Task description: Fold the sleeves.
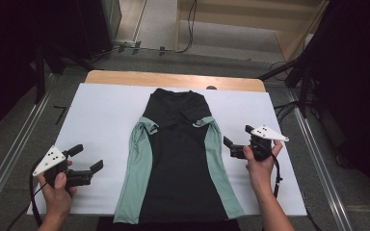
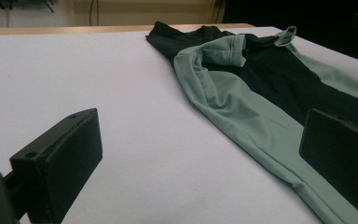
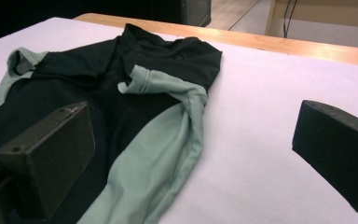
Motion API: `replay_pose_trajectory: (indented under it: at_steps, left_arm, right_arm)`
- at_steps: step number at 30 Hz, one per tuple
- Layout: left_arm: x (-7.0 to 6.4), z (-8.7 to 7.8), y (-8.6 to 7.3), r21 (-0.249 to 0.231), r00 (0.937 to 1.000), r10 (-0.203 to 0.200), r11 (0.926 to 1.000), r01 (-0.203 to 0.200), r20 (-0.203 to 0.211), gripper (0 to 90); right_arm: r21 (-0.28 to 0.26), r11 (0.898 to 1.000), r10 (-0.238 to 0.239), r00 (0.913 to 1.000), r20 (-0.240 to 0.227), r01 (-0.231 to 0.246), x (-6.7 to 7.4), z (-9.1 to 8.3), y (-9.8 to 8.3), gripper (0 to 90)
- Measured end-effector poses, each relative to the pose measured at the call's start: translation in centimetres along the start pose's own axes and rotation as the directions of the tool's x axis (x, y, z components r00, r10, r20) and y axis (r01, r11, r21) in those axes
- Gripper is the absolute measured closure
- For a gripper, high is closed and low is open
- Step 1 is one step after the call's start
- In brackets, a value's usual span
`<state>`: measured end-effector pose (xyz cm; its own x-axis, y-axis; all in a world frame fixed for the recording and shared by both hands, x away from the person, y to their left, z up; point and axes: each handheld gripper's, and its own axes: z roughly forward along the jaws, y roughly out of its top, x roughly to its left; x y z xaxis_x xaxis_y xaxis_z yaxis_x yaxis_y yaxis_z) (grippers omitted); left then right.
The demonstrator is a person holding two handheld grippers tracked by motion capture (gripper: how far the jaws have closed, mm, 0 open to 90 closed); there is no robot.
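A black shirt [image 1: 178, 154] with pale green side panels lies flat on the white sheet [image 1: 101, 120], collar at the far end. Both short sleeves are folded in onto the chest. My left gripper [image 1: 87, 157] hovers over bare sheet to the left of the shirt, open and empty. In the left gripper view the green side panel [image 2: 242, 116] runs past the left gripper [image 2: 200, 135]. My right gripper [image 1: 237, 135] is held just right of the shirt's right edge, open with nothing in it. The right gripper view has the folded sleeve [image 3: 168, 93] ahead of the right gripper [image 3: 196, 121].
The sheet covers a wooden table whose bare far edge [image 1: 173, 79] shows beyond the collar. Metal rails [image 1: 9, 159] run along both sides of the table. Dark stands and cables [image 1: 289, 72] sit on the floor at the back corners.
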<state>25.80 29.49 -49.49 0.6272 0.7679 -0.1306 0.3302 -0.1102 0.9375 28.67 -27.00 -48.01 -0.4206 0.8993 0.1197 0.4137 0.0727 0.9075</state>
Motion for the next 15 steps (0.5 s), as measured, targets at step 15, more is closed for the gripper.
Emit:
replay_pose_trajectory:
  at_steps: [15]
  left_arm:
    - [-0.1,0.0,0.2,-0.003,0.9998,0.016,0.9999,-0.016,-0.008,0.0]
  right_arm:
    - [-0.004,1.0,0.013,0.9997,0.023,-0.013,-1.3,-3.0,-2.6,0.0]
